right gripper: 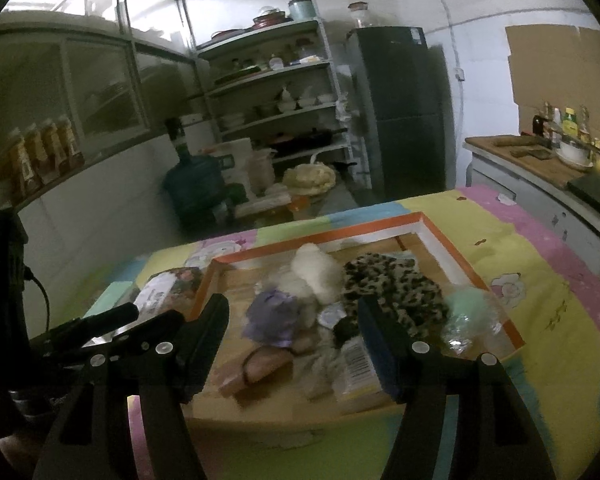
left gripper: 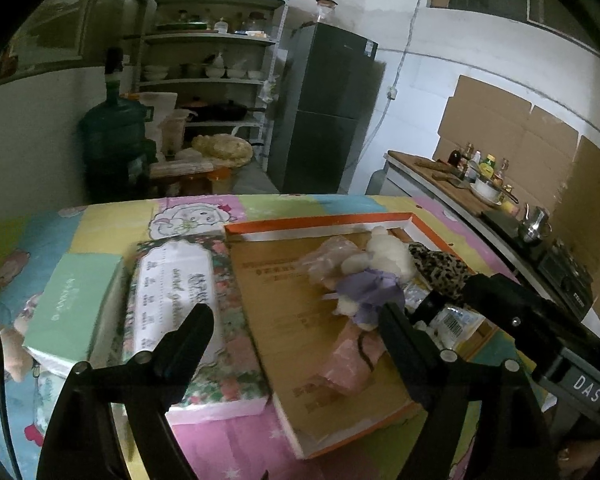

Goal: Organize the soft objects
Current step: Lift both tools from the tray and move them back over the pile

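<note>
Over the orange-rimmed tray (left gripper: 320, 225): left gripper (left gripper: 296, 320) and right gripper (right gripper: 292, 312) both angled downward, jaws spread, empty, above the soft toys (right gripper: 316, 276).

Left gripper (left gripper: 296, 322) and right gripper (right gripper: 294, 314) both tilt downward, jaws spread wide and empty.

Your left gripper (left gripper: 296, 320) hangs with jaws wide and empty over the orange-rimmed tray (left gripper: 320, 225) of soft toys (left gripper: 384, 256).
</note>
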`<state>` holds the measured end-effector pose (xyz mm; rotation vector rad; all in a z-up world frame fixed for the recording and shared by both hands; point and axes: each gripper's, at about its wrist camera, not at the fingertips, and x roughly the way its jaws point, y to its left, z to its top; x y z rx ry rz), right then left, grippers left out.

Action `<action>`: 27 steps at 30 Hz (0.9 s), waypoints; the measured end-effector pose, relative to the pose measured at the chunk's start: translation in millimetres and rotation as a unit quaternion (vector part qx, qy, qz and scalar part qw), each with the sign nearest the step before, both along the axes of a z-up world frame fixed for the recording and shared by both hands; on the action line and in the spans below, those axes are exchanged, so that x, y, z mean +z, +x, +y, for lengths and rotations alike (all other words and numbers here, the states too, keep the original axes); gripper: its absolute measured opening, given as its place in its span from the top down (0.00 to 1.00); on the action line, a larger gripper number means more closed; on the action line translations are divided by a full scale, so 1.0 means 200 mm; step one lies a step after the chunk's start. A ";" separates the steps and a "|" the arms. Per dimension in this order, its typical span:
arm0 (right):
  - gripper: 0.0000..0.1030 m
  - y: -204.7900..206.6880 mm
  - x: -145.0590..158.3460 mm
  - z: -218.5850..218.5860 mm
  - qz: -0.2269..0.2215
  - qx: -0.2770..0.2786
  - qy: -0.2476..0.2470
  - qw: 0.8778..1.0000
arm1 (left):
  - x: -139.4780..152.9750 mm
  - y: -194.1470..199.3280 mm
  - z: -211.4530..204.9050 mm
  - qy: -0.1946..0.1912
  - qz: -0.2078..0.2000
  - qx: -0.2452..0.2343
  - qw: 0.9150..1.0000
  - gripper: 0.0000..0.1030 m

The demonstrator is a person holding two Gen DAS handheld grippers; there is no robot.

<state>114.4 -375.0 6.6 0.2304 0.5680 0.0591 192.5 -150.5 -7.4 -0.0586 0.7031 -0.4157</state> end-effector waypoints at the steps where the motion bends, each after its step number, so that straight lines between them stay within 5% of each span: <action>1: 0.34 0.00 0.00 0.01 0.000 0.001 0.000 1.000 | 0.00 -0.01 0.01 0.001 0.000 0.001 1.000 0.18; 27: 0.34 -0.04 -0.01 0.50 0.004 0.072 -0.003 0.997 | 0.02 -0.15 0.48 0.018 -0.027 0.074 0.997 0.18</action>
